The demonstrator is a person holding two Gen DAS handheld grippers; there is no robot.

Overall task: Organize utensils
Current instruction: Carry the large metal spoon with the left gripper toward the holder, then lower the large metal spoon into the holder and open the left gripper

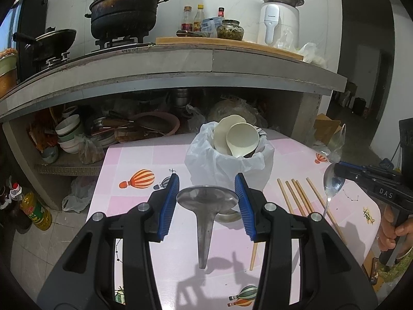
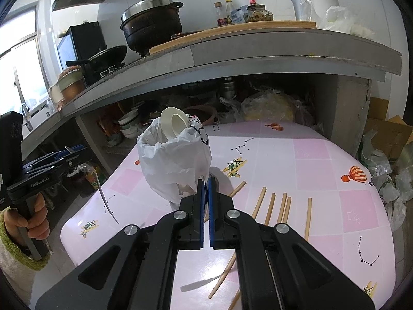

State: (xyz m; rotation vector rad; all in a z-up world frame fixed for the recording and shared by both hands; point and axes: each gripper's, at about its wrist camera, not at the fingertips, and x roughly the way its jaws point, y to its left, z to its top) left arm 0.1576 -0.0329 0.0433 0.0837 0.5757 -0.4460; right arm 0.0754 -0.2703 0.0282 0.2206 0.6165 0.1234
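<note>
My left gripper (image 1: pixel 207 182) is shut on the bowl of a metal spoon (image 1: pixel 206 199), whose handle points back toward the camera. In the right wrist view the left gripper (image 2: pixel 74 152) sits at the left with the spoon's handle (image 2: pixel 103 196) hanging down. My right gripper (image 2: pixel 205 182) is shut; the left wrist view shows the right gripper (image 1: pixel 342 168) pinching the top of a second metal spoon (image 1: pixel 333 182), which hangs over the table. A holder lined with a white plastic bag (image 1: pixel 229 162) (image 2: pixel 175 165) stands just ahead of both grippers, with cream plastic ladles (image 1: pixel 242 139) in it.
Several wooden chopsticks (image 1: pixel 296 199) (image 2: pixel 271 206) lie loose on the pink table (image 1: pixel 134 160) (image 2: pixel 322 160), right of the holder. A round metal piece (image 1: pixel 228 216) rests by the holder's base. Behind runs a concrete counter (image 1: pixel 180 67) with pots above and crockery below.
</note>
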